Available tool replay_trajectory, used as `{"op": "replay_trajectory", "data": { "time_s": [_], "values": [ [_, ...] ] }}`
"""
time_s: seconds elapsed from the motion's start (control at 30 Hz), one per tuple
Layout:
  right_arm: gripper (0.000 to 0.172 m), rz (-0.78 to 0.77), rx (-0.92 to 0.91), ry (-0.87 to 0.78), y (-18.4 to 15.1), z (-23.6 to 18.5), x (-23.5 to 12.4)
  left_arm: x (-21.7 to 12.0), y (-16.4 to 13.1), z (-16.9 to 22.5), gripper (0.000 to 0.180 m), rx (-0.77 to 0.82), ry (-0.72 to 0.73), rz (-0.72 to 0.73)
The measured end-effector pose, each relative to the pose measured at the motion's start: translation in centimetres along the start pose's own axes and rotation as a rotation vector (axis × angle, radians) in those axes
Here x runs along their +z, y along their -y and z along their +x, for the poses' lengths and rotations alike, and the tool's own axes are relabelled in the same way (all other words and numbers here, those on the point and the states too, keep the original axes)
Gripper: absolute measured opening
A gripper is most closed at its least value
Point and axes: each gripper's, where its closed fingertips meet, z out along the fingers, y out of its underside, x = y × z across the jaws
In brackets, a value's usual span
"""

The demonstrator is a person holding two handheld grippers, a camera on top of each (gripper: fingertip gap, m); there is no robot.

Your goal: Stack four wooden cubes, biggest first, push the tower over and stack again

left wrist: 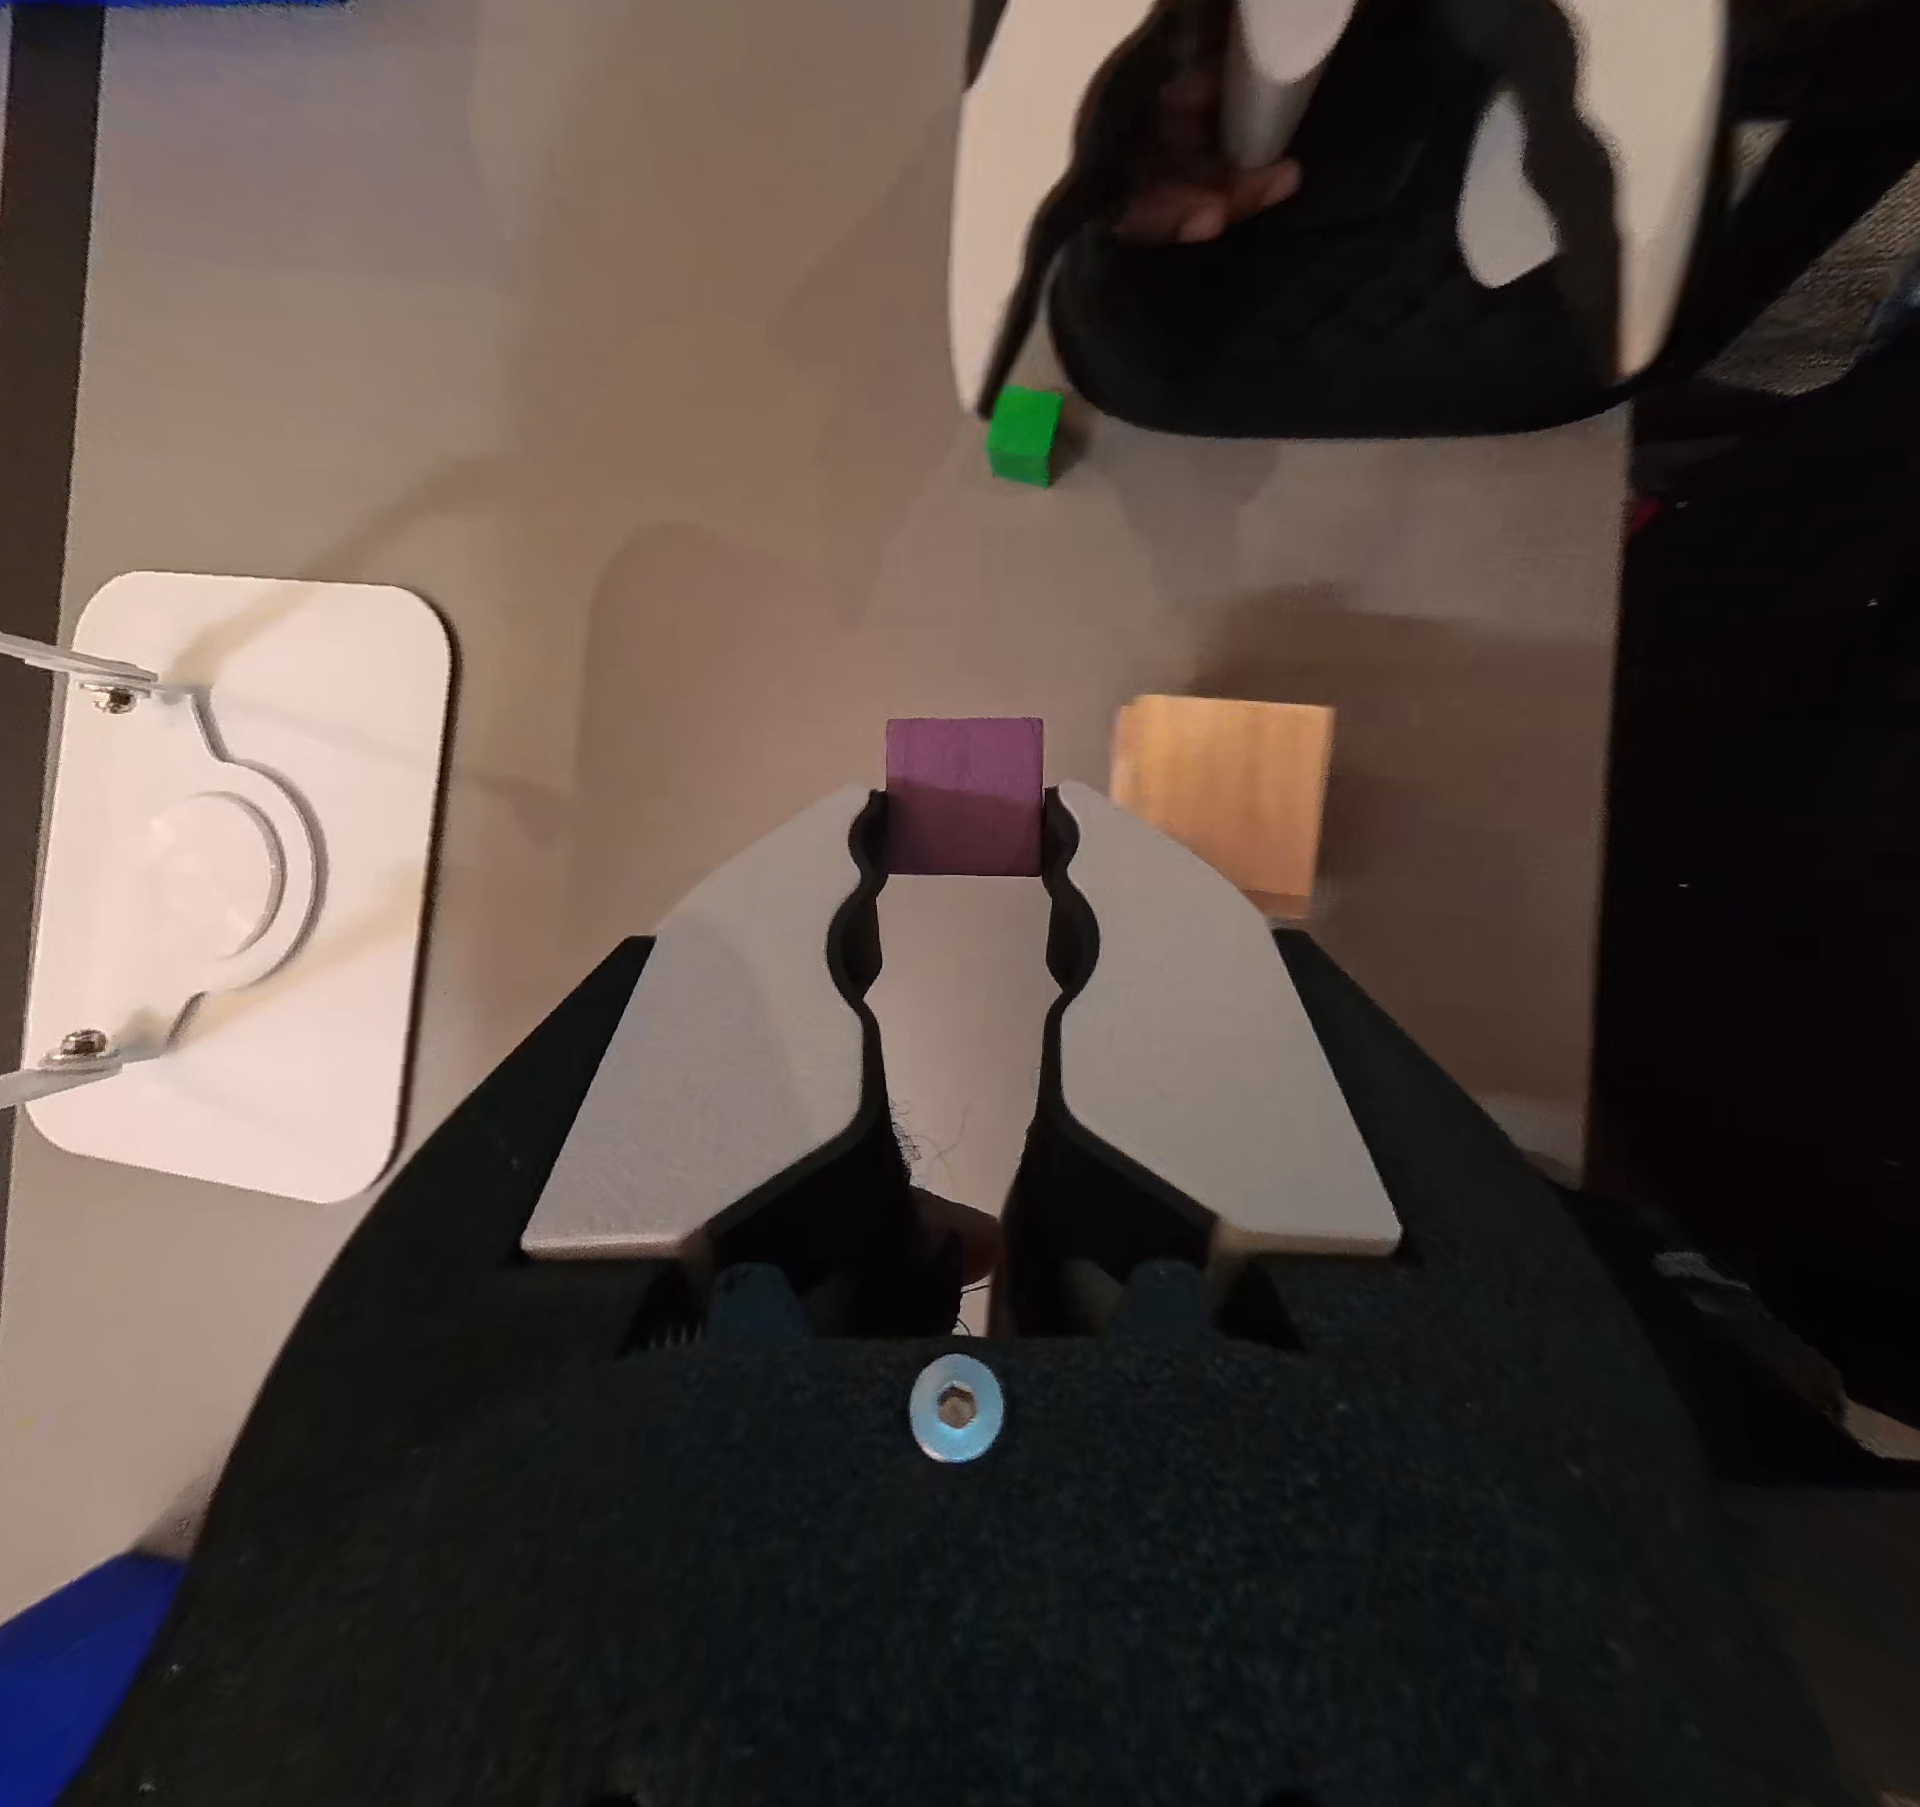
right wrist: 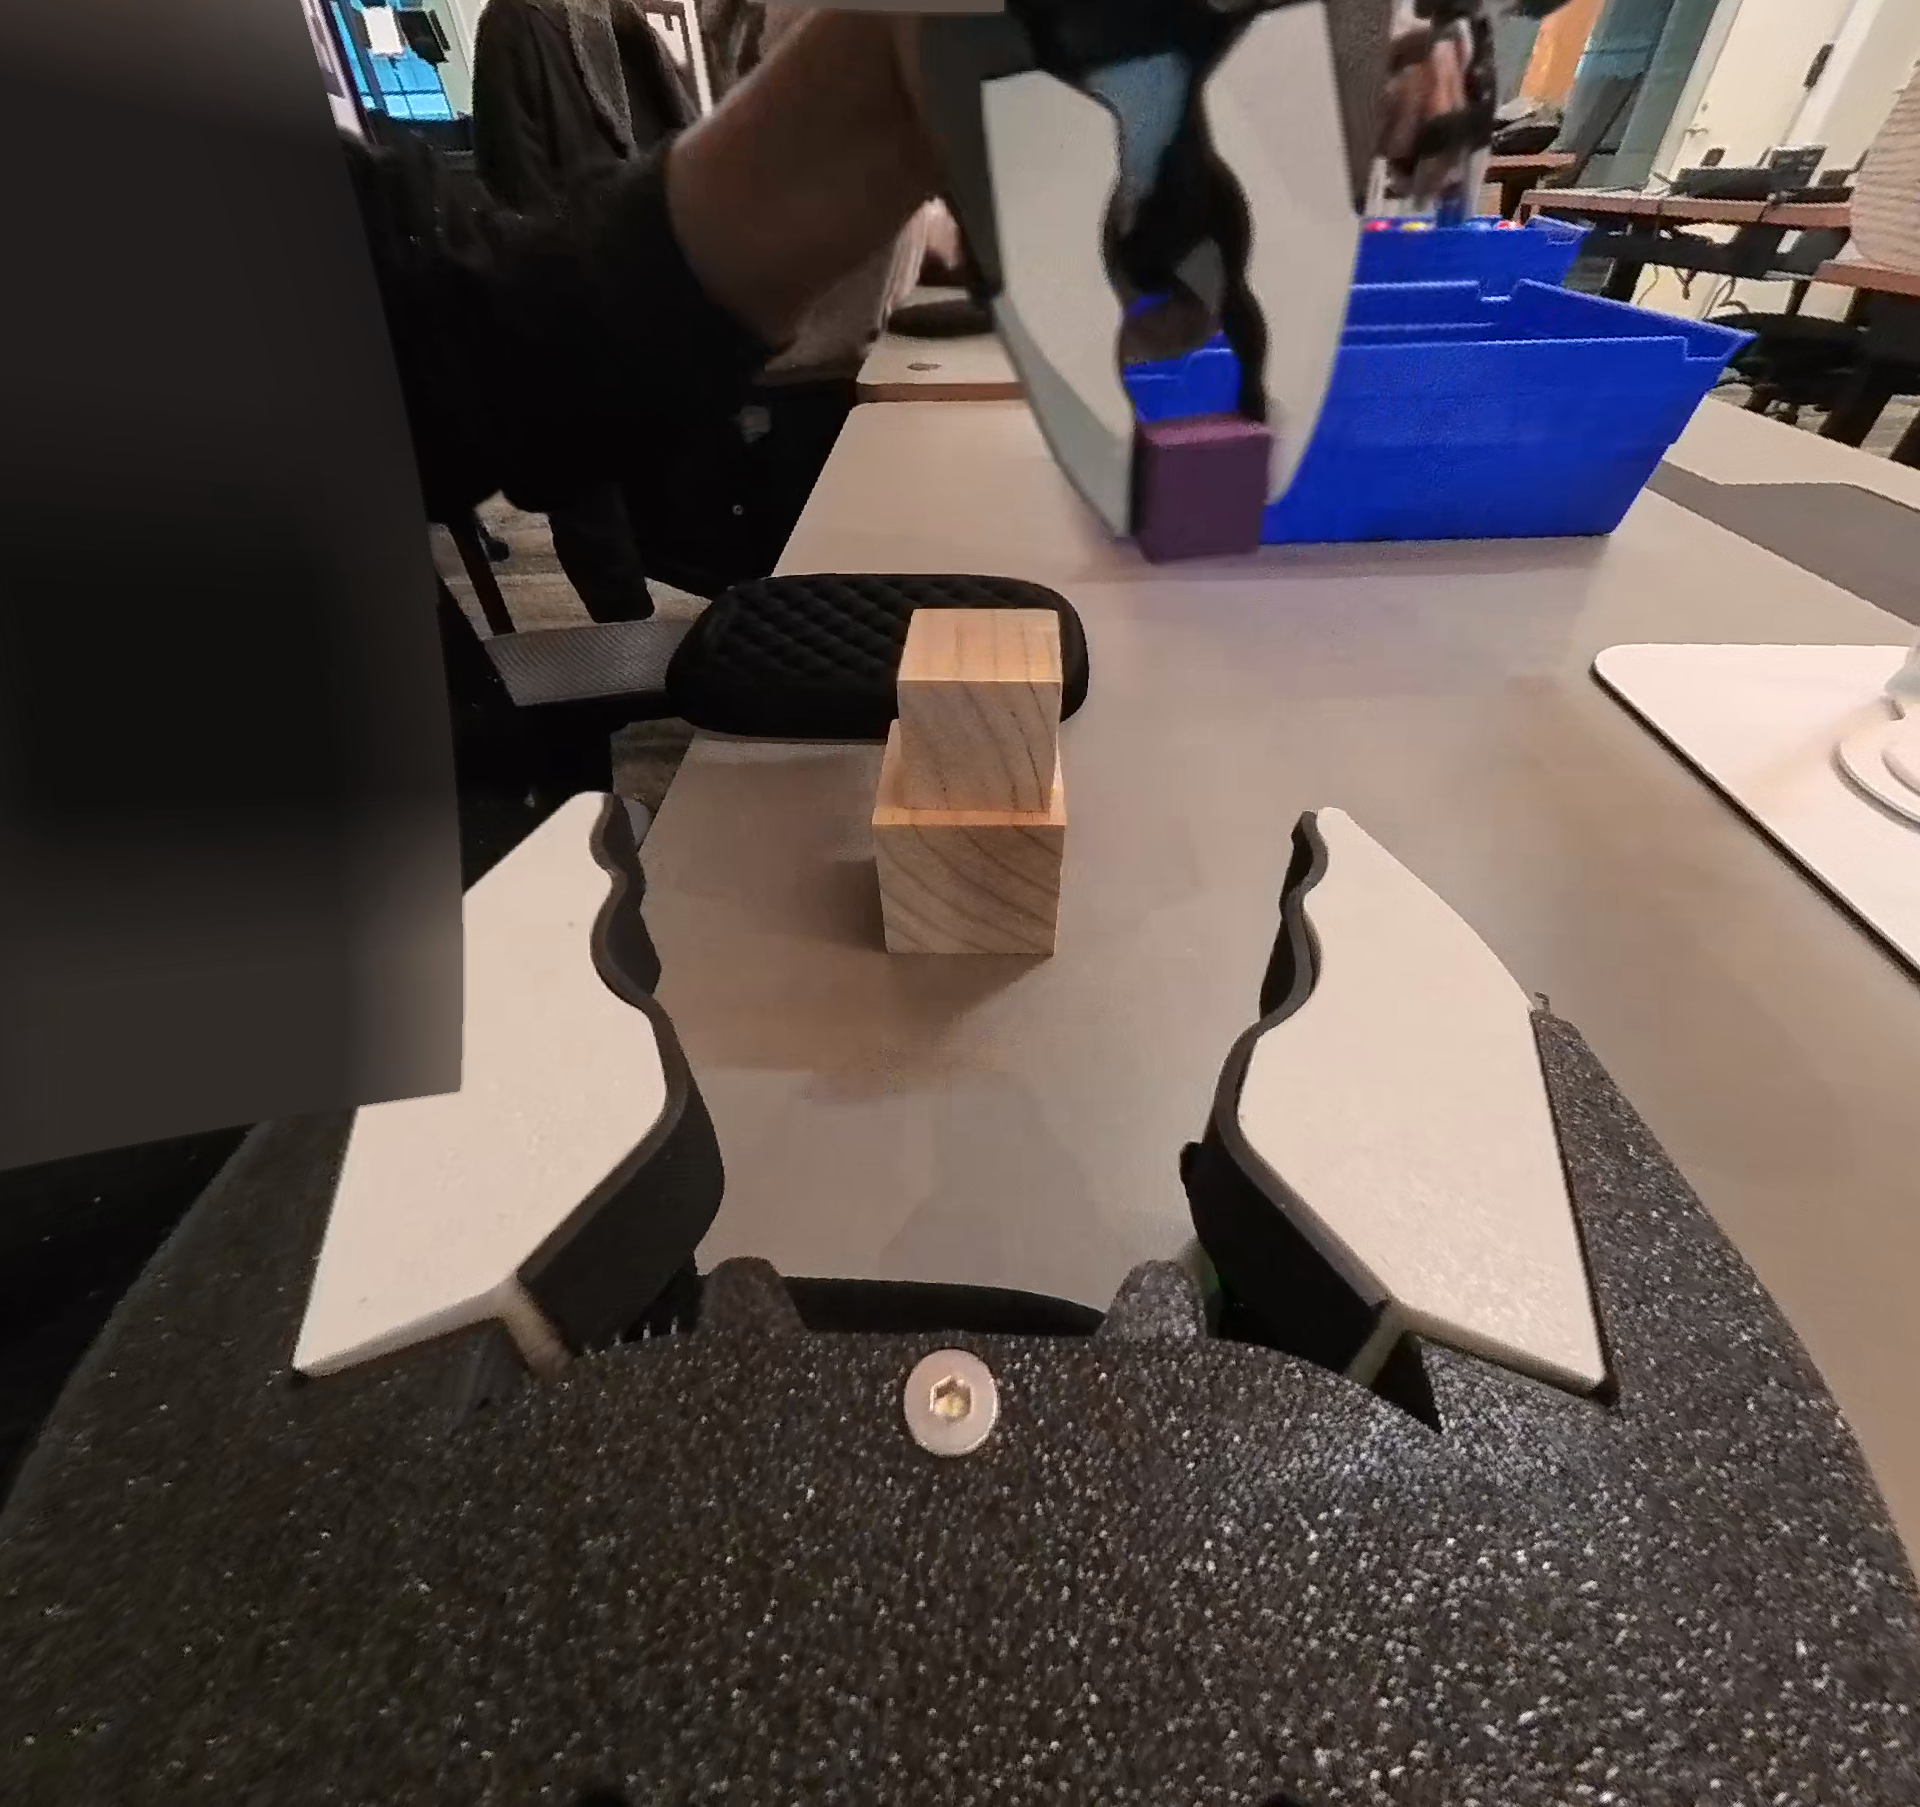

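Looking down your left gripper (left wrist: 964, 827), you see, farthest left, a white plate (left wrist: 312, 1082) with a metal bracket (left wrist: 223, 869) screwed onto it, lying flat on the grey table (left wrist: 623, 355). At the middle, the narrowed claw grips a purple cube (left wrist: 964, 801): both black pads (left wrist: 871, 832) press its side faces, and its far half sticks out past the tips. The cube is matte, sharp-edged, lit on top and shaded on the near face. Just right of it stands a pale wooden block (left wrist: 1221, 796), blurred. Farther off, a small green cube (left wrist: 1023, 435) sits on the table beside your right gripper (left wrist: 1340, 147).

From the right gripper's (right wrist: 961, 890) camera, its claw stands wide, with nothing between the pads. Ahead of them, apart from both, two wood blocks (right wrist: 971, 786) are stacked, the upper one set slightly askew on the lower; the grain shows clearly. Behind them is a black quilted chair arm (right wrist: 790, 651). Farther right, the left gripper (right wrist: 1195, 469) points down and holds the purple cube (right wrist: 1205, 490) at the table, in front of blue bins (right wrist: 1475, 427). The white plate (right wrist: 1745, 718) lies at the right edge.
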Motion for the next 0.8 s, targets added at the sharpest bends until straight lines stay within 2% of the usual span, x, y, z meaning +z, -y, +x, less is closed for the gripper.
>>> {"op": "replay_trajectory", "data": {
  "time_s": [0.23,0.8],
  "values": [
    [0.115,-0.006,-0.003,-0.001,-0.1,0.0,0.1,-0.1,0.1,3.7,0.028,0.003,-0.042,-0.023],
    [0.115,-0.007,0.0,0.0,-0.1,0.0,0.1,1.1,-0.8,5.1,0.029,0.0,-0.12,-0.059]
  ]
}}
